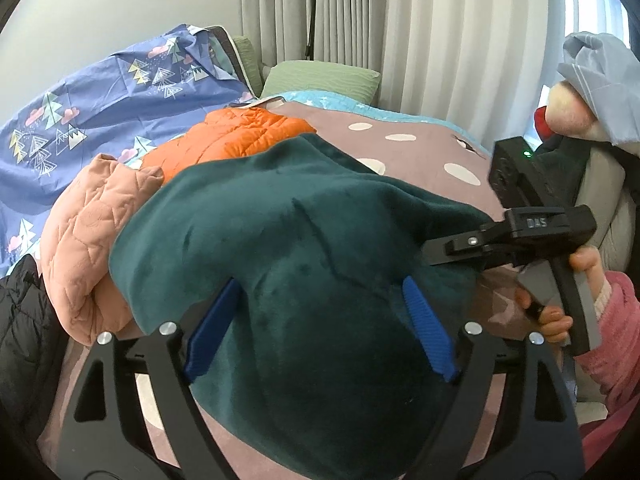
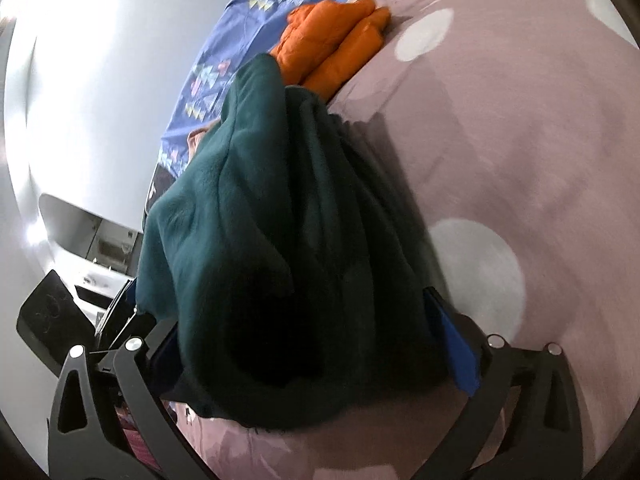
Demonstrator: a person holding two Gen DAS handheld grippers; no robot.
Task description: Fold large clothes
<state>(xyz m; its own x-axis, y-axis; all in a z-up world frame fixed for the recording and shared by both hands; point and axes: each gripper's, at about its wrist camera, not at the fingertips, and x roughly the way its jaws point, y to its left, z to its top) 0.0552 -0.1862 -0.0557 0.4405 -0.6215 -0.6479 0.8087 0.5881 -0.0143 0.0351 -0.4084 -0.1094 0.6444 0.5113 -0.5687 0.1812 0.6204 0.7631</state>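
Both tongs (image 1: 320, 332) (image 2: 316, 344) gape around the teal fleece (image 1: 304, 264), crowded by orange jacket (image 1: 236, 136) and pink quilt (image 1: 92, 248).

Soft daylight, heavy fisheye bend

Your right view's motion-blurred with glare on the wall (image 2: 80, 92); window (image 1: 600, 8) light comes from the left gripper's right.

Four bulky garments were piled on one bed (image 1: 420, 148): one dark teal fleece (image 1: 304, 240), one orange puffer jacket (image 1: 236, 132), one pink quilted jacket (image 1: 92, 232) and one black puffer jacket (image 1: 24, 320). Two claws were in view, the left claw (image 1: 316, 332) and the right claw (image 2: 316, 344), each with two blue pads. One green pillow (image 1: 320, 80) and one blue patterned sheet (image 1: 100, 96) lay behind the pile.
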